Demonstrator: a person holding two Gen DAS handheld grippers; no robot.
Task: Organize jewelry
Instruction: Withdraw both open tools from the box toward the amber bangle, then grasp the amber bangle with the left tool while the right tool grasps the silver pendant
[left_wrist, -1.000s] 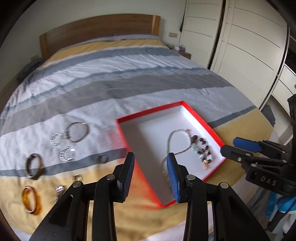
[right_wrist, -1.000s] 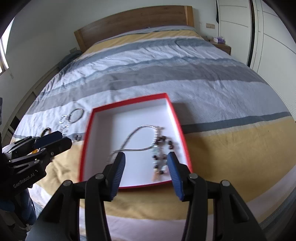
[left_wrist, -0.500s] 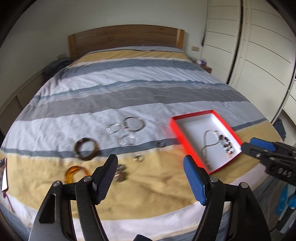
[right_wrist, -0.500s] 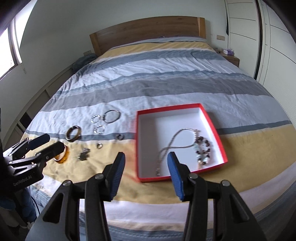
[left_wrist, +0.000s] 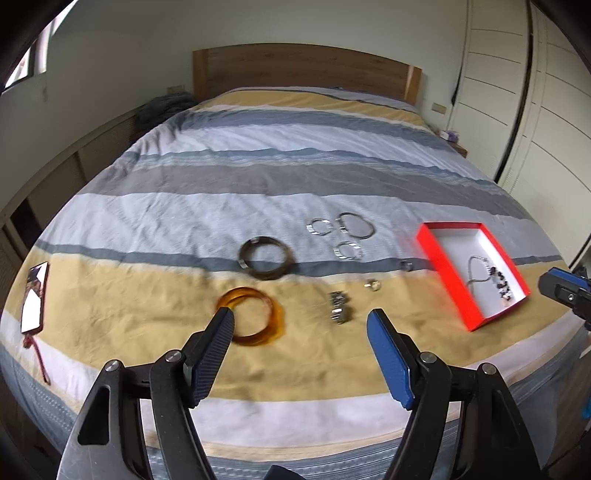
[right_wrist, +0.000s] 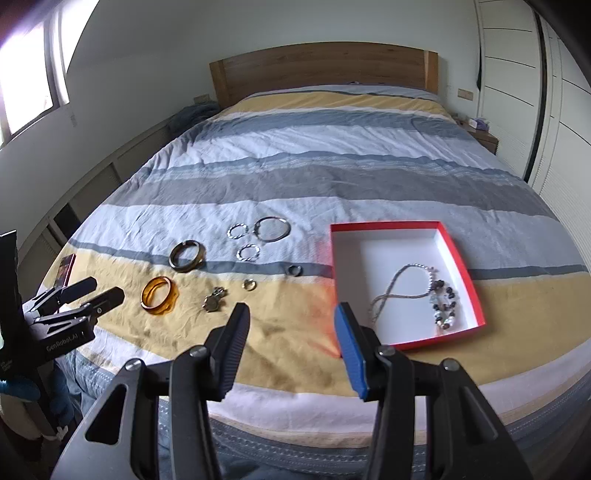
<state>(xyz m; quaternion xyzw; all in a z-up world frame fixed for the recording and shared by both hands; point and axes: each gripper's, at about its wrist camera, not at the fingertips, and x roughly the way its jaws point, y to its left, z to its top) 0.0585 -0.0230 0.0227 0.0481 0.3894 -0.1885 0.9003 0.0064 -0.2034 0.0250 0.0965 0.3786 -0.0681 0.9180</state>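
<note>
Necklace (right_wrist: 402, 291) and beaded bracelet (right_wrist: 445, 306) lay in red box (right_wrist: 461, 251); bangles, rings remained on bedspread (right_wrist: 332, 177); both my jaws gaped empty.

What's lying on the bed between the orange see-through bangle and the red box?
In the right wrist view, a small silver watch-like clump and a little gold ring lie between the orange see-through bangle and the red box.

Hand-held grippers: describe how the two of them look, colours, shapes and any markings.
Both are black skeletal frames with triangular cut-outs and silver pivot bolts. Each hand-held gripper, left and right, carries two long flat ribbed pads: one dark, one bright blue. In the right wrist view the left one's body reads "GenRobot.AI" in white. Something blue shows beneath it; whether it is a glove or a sleeve I cannot tell.
</note>
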